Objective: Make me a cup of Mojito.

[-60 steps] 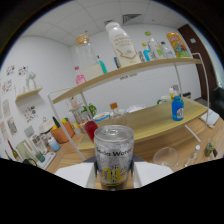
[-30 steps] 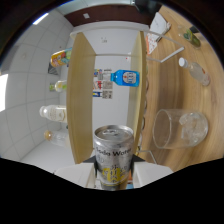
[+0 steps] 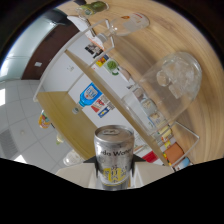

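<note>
The wooden table (image 3: pixel 200 107) fills the right side and upper right of the frame, its surface running steeply slantwise, so the whole scene appears rolled far over; the tool is plainly held tipped well to one side. A white wall and ceiling take up the left side of the frame.

A wooden shelf unit (image 3: pixel 67 117) crosses the middle of the frame on a diagonal, from the left centre down toward the lower right. A blue bottle (image 3: pixel 89 95) shows against it, left of centre, with small coloured packets beside it.

On the table, right of centre, stands a clear glass (image 3: pixel 172 82) with ice cubes (image 3: pixel 174 77) inside it, its mouth pointing toward the upper right. In the upper middle of the frame lies a second clear glass vessel (image 3: pixel 125 22), with a green object just to its upper left, too blurred to name.

At bottom centre, the tool (image 3: pixel 114 170) grips a silver drink can (image 3: pixel 114 155), its pale fingers pressing on both sides of the can's lower half. The can's top rim faces up-frame, and its yellow-and-dark label faces the camera.
</note>
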